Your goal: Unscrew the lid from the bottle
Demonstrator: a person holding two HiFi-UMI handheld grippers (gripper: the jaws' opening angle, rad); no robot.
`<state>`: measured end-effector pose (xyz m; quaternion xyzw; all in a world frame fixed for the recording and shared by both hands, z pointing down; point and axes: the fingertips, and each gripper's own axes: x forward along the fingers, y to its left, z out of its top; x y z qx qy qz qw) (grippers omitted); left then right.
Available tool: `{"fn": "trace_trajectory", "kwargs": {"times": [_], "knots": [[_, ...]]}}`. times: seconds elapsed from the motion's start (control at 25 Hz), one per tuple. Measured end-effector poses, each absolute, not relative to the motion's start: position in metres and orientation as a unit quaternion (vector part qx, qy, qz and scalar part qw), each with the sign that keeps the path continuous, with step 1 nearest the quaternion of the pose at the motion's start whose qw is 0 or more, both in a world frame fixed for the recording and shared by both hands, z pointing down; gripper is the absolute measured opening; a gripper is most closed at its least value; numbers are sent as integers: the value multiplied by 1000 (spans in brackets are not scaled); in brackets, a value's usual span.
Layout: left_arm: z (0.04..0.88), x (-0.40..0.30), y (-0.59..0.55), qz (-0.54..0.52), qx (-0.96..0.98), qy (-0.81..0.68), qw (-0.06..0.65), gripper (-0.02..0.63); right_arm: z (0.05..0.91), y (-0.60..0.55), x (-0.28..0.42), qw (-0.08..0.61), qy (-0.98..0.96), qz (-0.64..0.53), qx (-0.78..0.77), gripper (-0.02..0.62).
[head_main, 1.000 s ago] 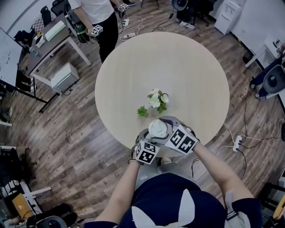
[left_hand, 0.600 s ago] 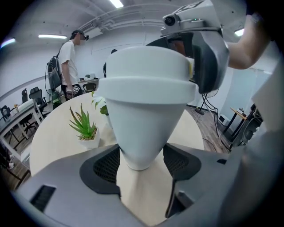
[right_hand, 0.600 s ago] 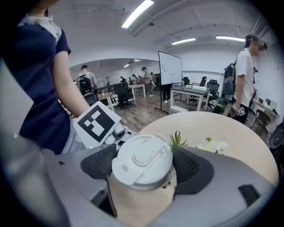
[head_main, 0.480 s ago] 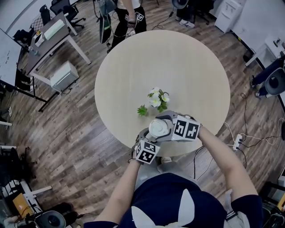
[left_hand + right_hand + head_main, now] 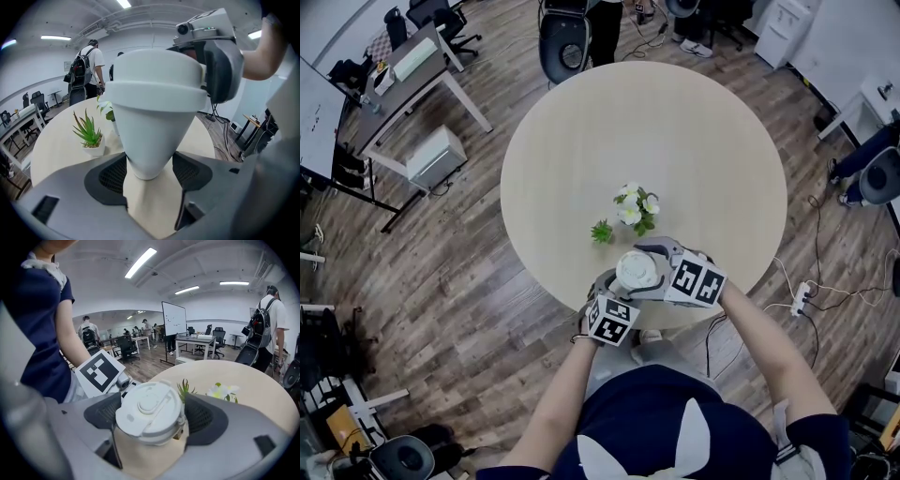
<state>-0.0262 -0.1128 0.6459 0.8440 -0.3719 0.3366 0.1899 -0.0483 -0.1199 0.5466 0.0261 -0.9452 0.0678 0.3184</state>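
Note:
A white bottle with a wide top and narrow base stands near the front edge of the round table. My left gripper is shut on its narrow lower part, and both pads touch it. The white lid sits on the bottle between the jaws of my right gripper. Those jaws have just been opening: a gap shows on the lid's right side, so it is not clamped. In the head view the lid lies between both grippers, the left gripper below it and the right gripper at its right.
A pot of white flowers and a small green plant stand just beyond the bottle. A person and an office chair are at the table's far edge. A desk stands at the left, and cables lie on the floor at the right.
My right gripper has turned about the lid; its marker cube swung round. The left gripper and bottle kept still. The person behind the table walked to the right.

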Motion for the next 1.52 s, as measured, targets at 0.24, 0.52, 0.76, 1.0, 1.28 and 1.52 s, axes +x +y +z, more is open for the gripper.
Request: {"fn": "trace_trajectory", "kwargs": {"times": [0.24,0.52,0.76,1.0,1.28,1.52], "knots": [[647,-27,-114,335,844,-372,193,316,551,-123,-48,303,-948,73,69,432],[647,-27,-113,334,844,-371,194,314,561,-122,-46,303,-947,57,89,443],[647,-26,-113,338,843,-370,194,314,560,-122,-46,298,-946,79,101,442],[648,-28,-113,340,844,-369,192,314,557,-123,-46,280,-949,91,114,442],[650,-27,-113,341,843,-369,192,313,543,-126,-49,258,-955,84,118,440],[651,-27,-113,344,842,-368,193,313,536,-131,-47,246,-955,104,128,441]]}}
